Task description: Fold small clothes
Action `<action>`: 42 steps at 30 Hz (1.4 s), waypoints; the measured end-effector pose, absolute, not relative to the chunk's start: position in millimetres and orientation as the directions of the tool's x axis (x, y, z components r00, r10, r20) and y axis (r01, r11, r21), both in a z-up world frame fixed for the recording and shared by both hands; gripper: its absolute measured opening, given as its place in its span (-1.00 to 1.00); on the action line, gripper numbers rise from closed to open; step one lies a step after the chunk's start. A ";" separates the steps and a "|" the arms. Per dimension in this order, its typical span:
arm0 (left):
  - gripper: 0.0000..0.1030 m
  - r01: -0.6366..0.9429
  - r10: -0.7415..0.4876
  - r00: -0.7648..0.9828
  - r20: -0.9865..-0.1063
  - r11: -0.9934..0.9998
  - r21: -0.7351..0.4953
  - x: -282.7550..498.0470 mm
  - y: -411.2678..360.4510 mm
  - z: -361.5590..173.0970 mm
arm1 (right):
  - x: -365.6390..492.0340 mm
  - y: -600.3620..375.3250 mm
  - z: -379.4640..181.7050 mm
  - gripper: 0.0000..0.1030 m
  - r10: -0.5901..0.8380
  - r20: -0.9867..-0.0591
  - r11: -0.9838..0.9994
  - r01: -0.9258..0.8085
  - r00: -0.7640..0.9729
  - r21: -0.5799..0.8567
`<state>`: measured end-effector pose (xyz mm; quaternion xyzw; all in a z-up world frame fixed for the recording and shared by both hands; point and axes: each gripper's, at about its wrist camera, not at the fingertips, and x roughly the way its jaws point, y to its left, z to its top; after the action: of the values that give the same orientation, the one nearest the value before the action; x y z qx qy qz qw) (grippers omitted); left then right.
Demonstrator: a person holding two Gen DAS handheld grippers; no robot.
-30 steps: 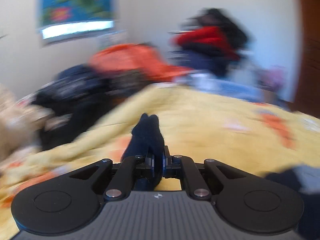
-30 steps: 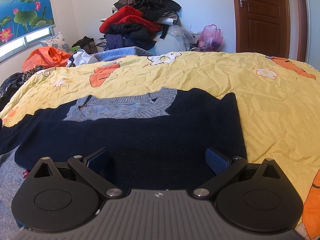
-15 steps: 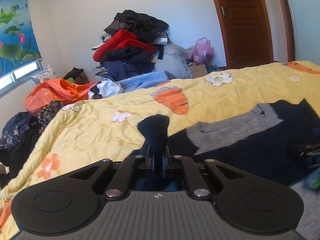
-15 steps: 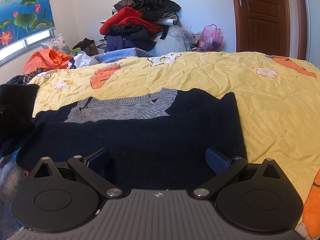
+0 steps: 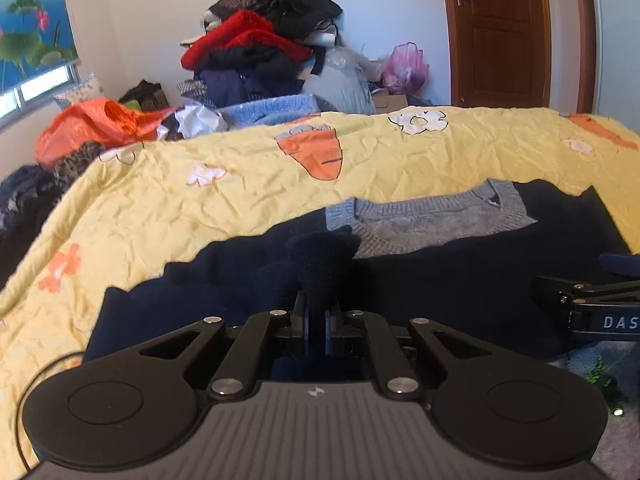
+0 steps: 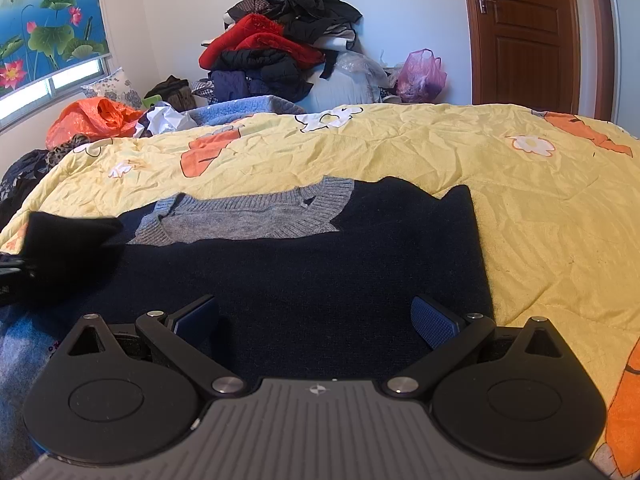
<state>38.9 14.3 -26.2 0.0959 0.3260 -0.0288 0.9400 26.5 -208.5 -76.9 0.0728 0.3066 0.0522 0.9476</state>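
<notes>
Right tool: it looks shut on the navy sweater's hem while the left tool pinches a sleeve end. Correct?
Not quite. The right tool is open over the navy sweater, gripping nothing, as the right wrist view shows. The left tool does pinch the sleeve end.

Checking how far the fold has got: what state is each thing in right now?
Navy sweater: lying flat on the bedspread, grey collar away from the grippers.
Sleeve: lifted, pinched over the sweater body.
Left gripper: shut on the sleeve.
Right gripper: open, nothing held, over the sweater's near edge.
Bedspread: spread out, wrinkled.
Door: closed.
</notes>
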 end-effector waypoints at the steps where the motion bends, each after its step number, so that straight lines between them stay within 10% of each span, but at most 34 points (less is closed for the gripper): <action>1: -0.87 0.115 0.010 0.782 -0.623 0.980 0.160 39.3 15.3 -26.9 | 26.4 -208.6 -76.8 0.97 0.143 -0.574 0.984 -0.054 0.806 0.169; 31: -0.84 0.163 -0.078 0.754 -0.652 0.984 0.071 38.3 2.9 -36.1 | 26.0 -209.0 -76.3 0.97 0.137 -0.575 0.986 -0.053 0.806 0.161; 34: -0.61 0.204 -0.186 0.742 -0.644 0.978 -0.048 32.8 13.2 -36.6 | 26.4 -209.2 -76.3 0.97 0.138 -0.575 0.985 -0.053 0.806 0.161; 38: 0.71 0.236 -0.231 0.800 -0.553 0.970 -0.063 9.2 19.2 -29.2 | 26.2 -208.5 -76.3 0.97 0.136 -0.576 0.986 -0.053 0.806 0.159; 42: 0.75 0.245 -0.238 0.832 -0.501 0.968 -0.054 -12.7 30.7 -27.4 | 26.4 -208.7 -76.4 0.97 0.135 -0.577 0.986 -0.052 0.806 0.158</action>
<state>-12.7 30.7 -27.4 0.0063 0.2607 -0.1261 0.9571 26.4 -208.7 -76.4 0.0671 0.3079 0.0494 0.9478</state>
